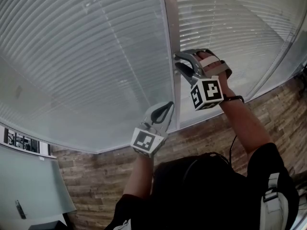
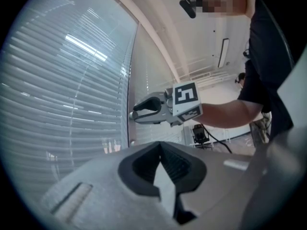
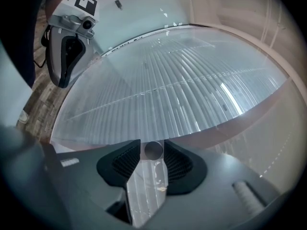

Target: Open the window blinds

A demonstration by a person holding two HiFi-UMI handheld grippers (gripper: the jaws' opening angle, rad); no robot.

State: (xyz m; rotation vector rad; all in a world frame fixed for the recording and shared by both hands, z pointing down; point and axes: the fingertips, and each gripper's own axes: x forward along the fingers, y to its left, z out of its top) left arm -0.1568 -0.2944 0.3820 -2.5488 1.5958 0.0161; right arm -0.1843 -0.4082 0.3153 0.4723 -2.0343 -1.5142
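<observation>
**Pale slats, clear wand in the right jaws**

White-grey window blinds (image 1: 96,56) fill the upper part of the head view. They are thin horizontal slats, smooth and slightly glossy, lying close over one another with daylight glowing through. Fine cords run down across them. A plain pale mullion (image 1: 171,42) splits them into a left and a right panel.

A clear plastic wand (image 3: 153,150), round in section, hangs just beside this mullion. In the right gripper view it sits between the ribbed dark pads, which press on it from both sides. The right gripper (image 1: 176,61) is thus clamped on the wand, its grey jaws reaching up to the edge of the mullion. Its black-and-white marker cube (image 1: 207,93) sits behind them on the person's raised arm.

The left gripper (image 1: 170,103) is lower and just left of the mullion, near the slats. Its jaw tips meet and nothing shows between them. Its own marker cube (image 1: 145,141) faces the head camera.

Below the window runs a wall (image 1: 96,176) of rough brown strips, like stacked stone or timber. A smooth pale panel (image 1: 29,186) stands at the lower left, well apart from both grippers. The person's black sleeve crosses the bottom edge.
</observation>
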